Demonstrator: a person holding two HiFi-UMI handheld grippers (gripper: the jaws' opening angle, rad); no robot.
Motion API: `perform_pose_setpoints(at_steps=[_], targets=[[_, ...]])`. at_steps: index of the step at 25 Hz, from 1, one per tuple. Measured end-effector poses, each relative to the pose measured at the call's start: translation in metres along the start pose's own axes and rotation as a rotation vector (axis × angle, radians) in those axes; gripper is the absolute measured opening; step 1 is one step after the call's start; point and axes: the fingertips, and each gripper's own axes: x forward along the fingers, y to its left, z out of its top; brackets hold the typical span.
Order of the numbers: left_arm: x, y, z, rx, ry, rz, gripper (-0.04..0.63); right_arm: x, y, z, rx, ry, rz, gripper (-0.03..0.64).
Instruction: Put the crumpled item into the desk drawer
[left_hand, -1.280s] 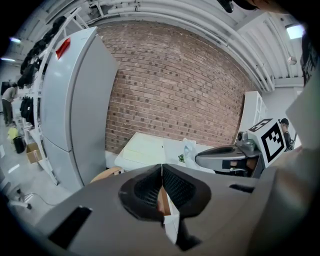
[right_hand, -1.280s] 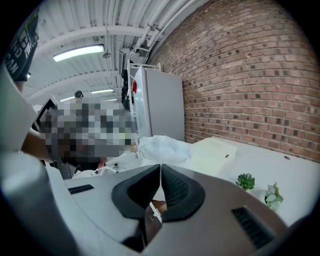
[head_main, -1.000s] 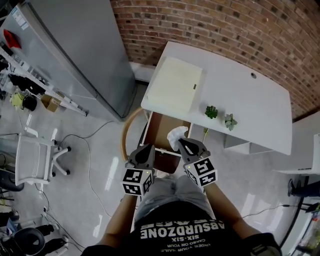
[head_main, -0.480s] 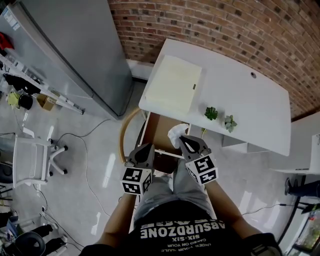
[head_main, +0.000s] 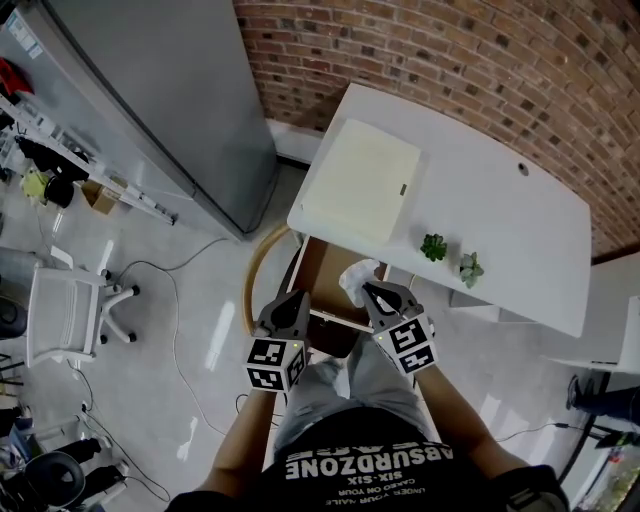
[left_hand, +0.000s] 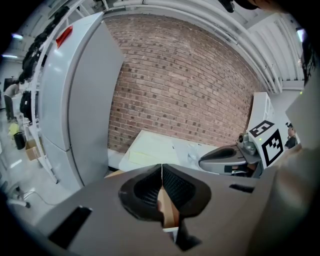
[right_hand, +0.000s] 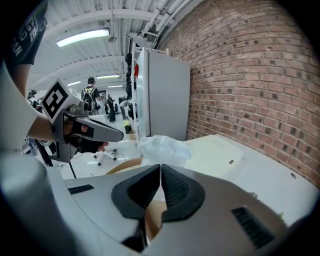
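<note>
r gripper (right_hand: 160, 167) had its jaws pinched together on the crumpled item (head_main: 358, 278), a pale wad sticking out past the tips, held above the open desk drawer (head_main: 320, 266), not yet inside. l gripper (left_hand: 161, 169) jaws were closed w/ nothing between them, near the drawer's front, beside the r one. white desk (head_main: 480, 215) carried a cream pad (head_main: 362, 178) & small plants (head_main: 433, 247).
</note>
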Motion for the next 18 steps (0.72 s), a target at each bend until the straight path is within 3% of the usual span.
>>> perform_pose_setpoints(at_steps=[18], targets=[[0.022,0.025,-0.016,-0.038,0.035,0.030,0.006,0.048,-0.009,-0.022,-0.055,0.096,0.058,0.006]])
